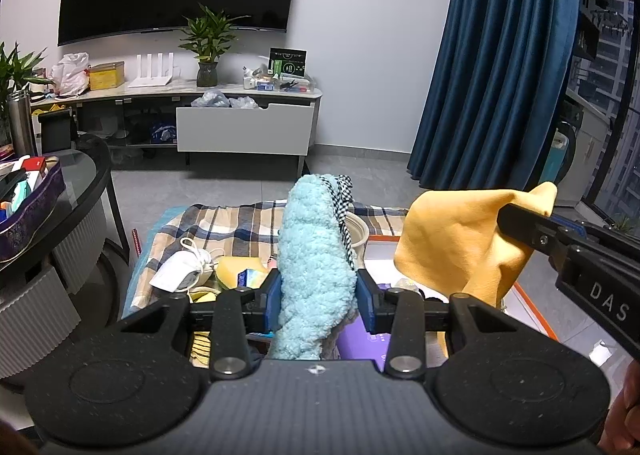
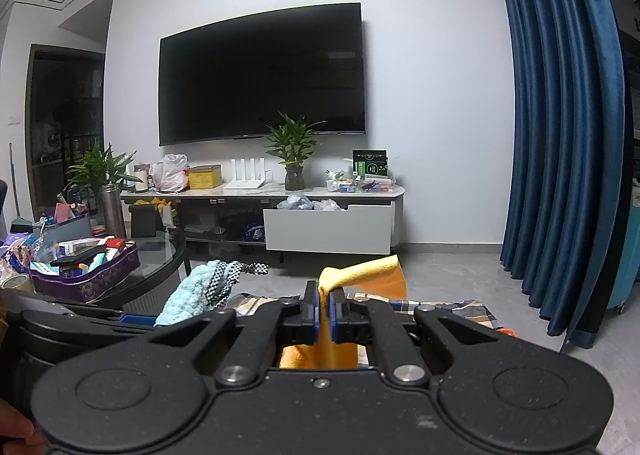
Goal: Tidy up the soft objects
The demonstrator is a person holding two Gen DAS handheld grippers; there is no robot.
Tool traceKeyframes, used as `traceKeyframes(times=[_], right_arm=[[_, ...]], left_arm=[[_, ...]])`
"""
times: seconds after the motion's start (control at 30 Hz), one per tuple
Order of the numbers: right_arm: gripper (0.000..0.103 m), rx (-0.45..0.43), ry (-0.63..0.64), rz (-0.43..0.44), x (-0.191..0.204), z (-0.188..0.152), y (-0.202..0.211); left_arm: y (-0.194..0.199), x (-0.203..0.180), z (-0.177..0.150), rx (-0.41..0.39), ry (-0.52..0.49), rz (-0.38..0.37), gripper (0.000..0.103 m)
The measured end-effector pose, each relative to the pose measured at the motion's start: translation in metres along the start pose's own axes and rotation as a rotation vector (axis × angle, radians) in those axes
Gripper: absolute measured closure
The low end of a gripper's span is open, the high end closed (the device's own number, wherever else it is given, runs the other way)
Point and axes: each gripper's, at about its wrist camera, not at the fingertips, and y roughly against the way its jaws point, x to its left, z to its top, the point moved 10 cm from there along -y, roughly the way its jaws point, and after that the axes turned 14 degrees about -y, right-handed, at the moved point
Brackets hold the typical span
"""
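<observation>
Mid-sort: left gripper (image 1: pixel 318 297) clamps a fluffy blue towel (image 1: pixel 310 255), right gripper (image 2: pixel 325 309) pinches a yellow cloth (image 2: pixel 372 275); next, probably a drop spot.

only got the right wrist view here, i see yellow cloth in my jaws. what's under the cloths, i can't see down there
Observer: A plaid blanket spread on the floor, with a white pouch and a yellow sponge lying on it.
Operator: is the left gripper really gripping that fluffy blue thing
Observer: Yes. The left gripper has both blue pads pressed into the fluffy blue towel, with a black-and-white checked cloth bunched along with it.
Operator: how much of my yellow cloth hangs free
Observer: Most of it. The right gripper pinches only one corner, and the yellow cloth drapes down below it, clear of the towel.
</observation>
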Motion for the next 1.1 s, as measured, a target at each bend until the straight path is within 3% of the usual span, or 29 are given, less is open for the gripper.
traceKeyframes(times=[1.1], right_arm=[[0.098, 0.001, -0.022, -0.065, -0.015, -0.004, -0.024]], left_arm=[[-0.024, -0.018, 0.004, 0.027, -0.027, -0.047, 0.063]])
